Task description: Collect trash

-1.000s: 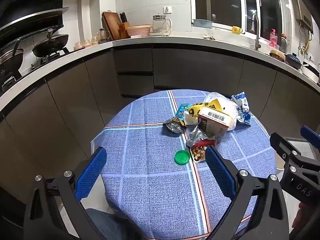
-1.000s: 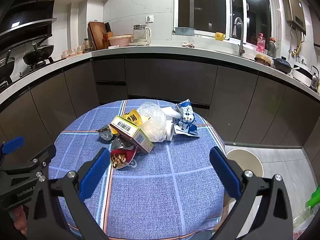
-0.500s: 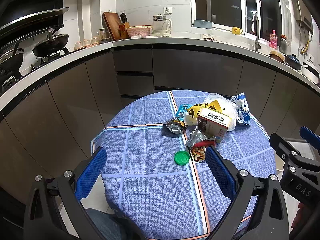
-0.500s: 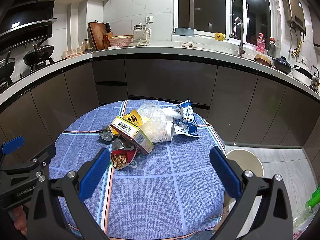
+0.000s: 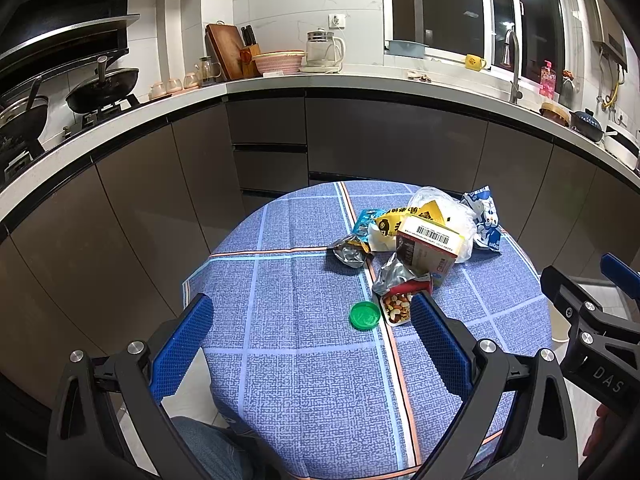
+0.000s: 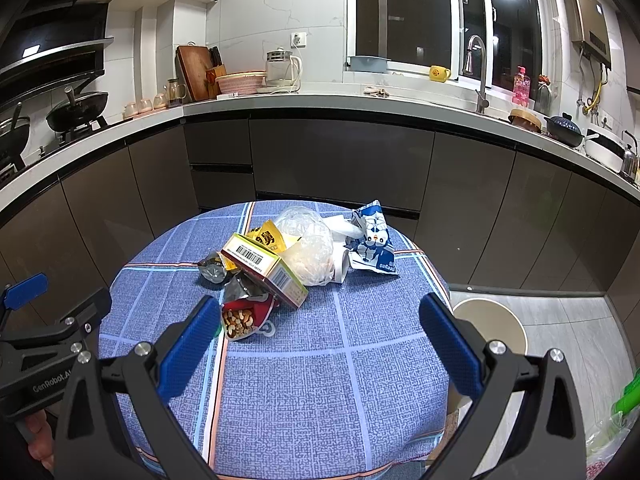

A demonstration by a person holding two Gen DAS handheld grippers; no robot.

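Left gripper (image 5: 312,334) and right gripper (image 6: 320,334) hover with jaws wide apart, holding nothing; the trash pile (image 6: 288,258) sits mid-frame on the blue-clothed counter (image 6: 320,380); green lid (image 5: 364,315) beside an open nut packet (image 5: 396,308).

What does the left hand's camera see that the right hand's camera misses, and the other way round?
Only the left wrist view shows the whole green lid on the tablecloth and the light blue wrapper behind the pile. Only the right wrist view shows the round beige bin on the floor beside the table and something green at the right edge. Both show the barcode box, the open nut packet, the clear plastic bag and the blue-and-white penguin bag. Both claws, left claw and right claw, are open and empty.
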